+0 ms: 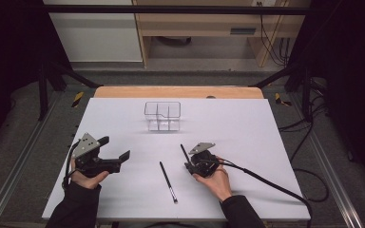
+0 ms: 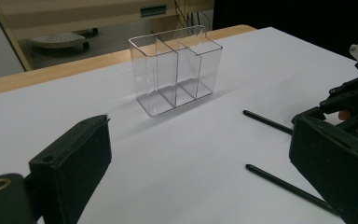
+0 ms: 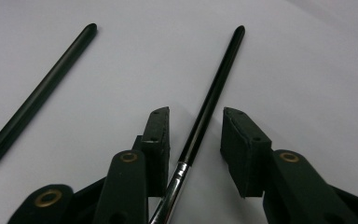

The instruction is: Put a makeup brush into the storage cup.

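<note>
Two black brushes point(image 1: 168, 182) point(image 3: 212, 93) lie flat beside apparently one three-compartment organizer point(image 1: 162, 116).

A clear divided organiser point(image 1: 162, 115) (three compartments) stands upright on the white table point(image 1: 266, 142), a wooden desk point(image 1: 204, 23) beyond.
</note>
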A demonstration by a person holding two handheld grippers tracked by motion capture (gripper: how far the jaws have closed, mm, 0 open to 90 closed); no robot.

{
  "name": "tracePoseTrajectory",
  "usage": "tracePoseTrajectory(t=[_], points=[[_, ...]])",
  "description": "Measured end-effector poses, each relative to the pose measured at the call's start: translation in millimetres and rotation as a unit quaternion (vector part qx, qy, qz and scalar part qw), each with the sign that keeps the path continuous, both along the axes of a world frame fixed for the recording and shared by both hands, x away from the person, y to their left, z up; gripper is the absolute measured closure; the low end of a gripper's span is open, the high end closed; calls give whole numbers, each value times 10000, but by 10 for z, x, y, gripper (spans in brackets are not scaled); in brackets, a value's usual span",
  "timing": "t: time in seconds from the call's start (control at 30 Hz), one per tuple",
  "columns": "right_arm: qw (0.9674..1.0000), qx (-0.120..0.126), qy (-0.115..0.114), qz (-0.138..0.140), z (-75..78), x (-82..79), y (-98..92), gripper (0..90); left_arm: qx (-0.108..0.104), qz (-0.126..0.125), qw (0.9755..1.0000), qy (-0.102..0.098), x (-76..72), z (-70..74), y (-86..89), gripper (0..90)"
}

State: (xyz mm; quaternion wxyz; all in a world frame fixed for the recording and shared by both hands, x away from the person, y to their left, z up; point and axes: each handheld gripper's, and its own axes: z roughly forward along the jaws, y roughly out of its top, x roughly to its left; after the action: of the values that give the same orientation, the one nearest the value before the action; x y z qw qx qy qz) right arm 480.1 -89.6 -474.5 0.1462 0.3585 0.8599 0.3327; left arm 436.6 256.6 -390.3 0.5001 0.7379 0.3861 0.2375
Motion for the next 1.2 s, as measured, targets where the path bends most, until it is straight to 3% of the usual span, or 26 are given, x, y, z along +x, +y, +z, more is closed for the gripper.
tracePoseTrajectory(t=[0.33, 0.93, 1.2], points=[[9999, -17, 132, 12, 19, 2, -15, 777, 29, -28, 10000, 20, 2, -10, -11, 52], [9994, -75, 330, -11, 54, 33, -84, 820, 29, -33, 10000, 8, -2, -5, -10, 52], [9994, -128, 310, 22, 53, 62, -151, 837, 31, -42, 10000, 6, -4, -4, -11, 53]])
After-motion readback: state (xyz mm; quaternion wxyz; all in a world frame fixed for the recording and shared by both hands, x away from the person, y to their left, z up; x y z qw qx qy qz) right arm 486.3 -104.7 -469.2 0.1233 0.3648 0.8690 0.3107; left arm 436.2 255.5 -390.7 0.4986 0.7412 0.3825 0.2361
